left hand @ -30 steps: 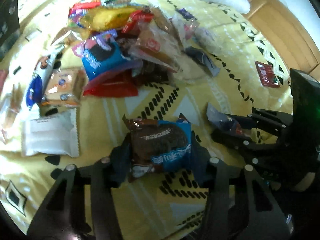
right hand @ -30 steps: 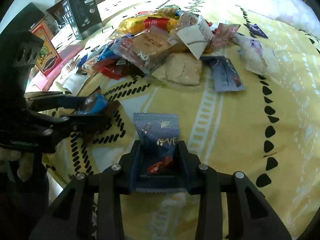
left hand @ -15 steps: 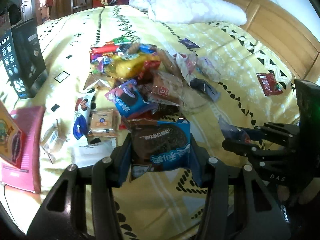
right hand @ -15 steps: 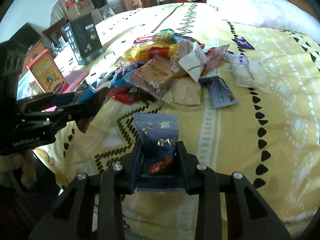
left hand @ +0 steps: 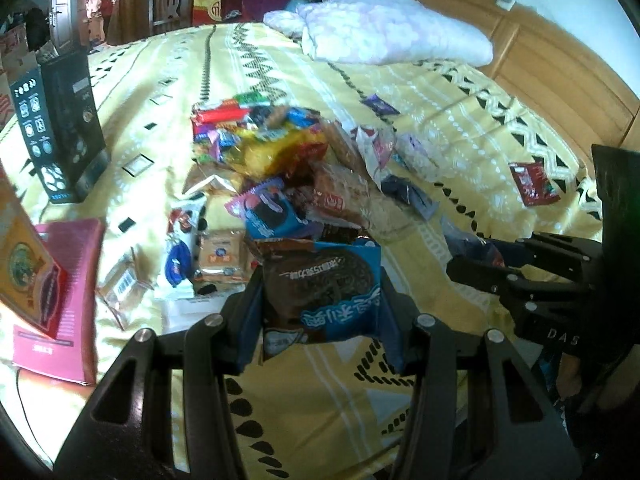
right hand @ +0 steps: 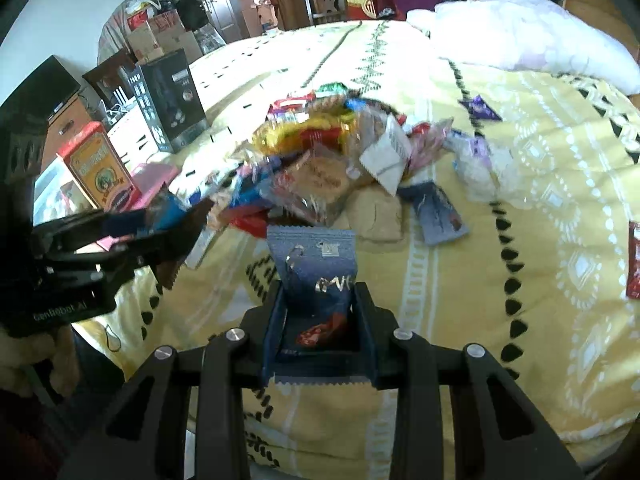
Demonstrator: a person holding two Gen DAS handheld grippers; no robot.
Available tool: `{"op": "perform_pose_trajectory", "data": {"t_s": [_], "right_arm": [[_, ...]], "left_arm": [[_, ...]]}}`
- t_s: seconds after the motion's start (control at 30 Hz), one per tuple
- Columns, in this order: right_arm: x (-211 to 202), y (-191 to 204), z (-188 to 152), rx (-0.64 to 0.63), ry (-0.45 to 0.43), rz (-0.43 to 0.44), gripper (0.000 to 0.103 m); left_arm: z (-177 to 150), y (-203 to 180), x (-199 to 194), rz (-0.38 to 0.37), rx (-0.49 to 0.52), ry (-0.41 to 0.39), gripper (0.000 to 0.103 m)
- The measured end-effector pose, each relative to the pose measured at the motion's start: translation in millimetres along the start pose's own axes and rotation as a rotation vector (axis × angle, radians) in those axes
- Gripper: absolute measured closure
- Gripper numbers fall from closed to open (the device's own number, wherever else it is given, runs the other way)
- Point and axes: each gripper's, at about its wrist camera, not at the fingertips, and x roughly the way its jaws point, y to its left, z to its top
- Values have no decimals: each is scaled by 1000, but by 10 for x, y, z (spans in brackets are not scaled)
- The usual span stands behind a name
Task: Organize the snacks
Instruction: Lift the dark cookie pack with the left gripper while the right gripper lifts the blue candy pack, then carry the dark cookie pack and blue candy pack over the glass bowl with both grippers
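My left gripper point(left hand: 320, 304) is shut on a blue and brown cookie packet point(left hand: 324, 284), held off the yellow bedspread point(left hand: 320, 400). My right gripper point(right hand: 320, 320) is shut on a dark blue foil sachet point(right hand: 316, 276), also lifted above the bed. Each gripper shows in the other's view: the right one point(left hand: 476, 260) at the right edge, the left one point(right hand: 176, 220) at the left with its packet. Behind both lies a heap of mixed snack packets point(left hand: 280, 176), seen again in the right wrist view point(right hand: 328, 160).
A black box point(left hand: 60, 128) stands at the bed's left side, with a pink box point(left hand: 60, 300) and an orange carton point(right hand: 96, 168) near it. A white pillow point(left hand: 392, 28) lies at the far end. A red sachet point(left hand: 532, 184) and a purple one point(left hand: 380, 105) lie apart.
Both grippers have risen from the bedspread with their packets still gripped and tilted up, so more of the bed, the pillow and the room beyond now shows.
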Motion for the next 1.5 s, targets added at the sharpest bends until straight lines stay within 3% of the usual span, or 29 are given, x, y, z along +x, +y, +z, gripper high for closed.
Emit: {"op": "perform_pose_trajectory", "data": {"t_s": [0.2,0.6,0.9,1.13,1.33,1.5], "right_arm": [[-45,98,122,-12,-24,-3,66],[-30,147,-57,61,-12,25,66],[-269,396,352,36,-102,55,66],[-481,1017,1039,-65,-210,132,66],[-546,1908,1605,-186,-271,254,66],[-461,2708,1905,-285,-271,346,66]], "left_arm": [[26,80,-131,2,-10,-30,52],[47,76,-268,10,-1,-52,52],[361,393,-984,62,-31,-217,52],[484,1092,-1672,171,-152,-348,52],[357,1811,-2243,281,-283,-422,52],[142,2412,-2653,377,-393,-462,52]]}}
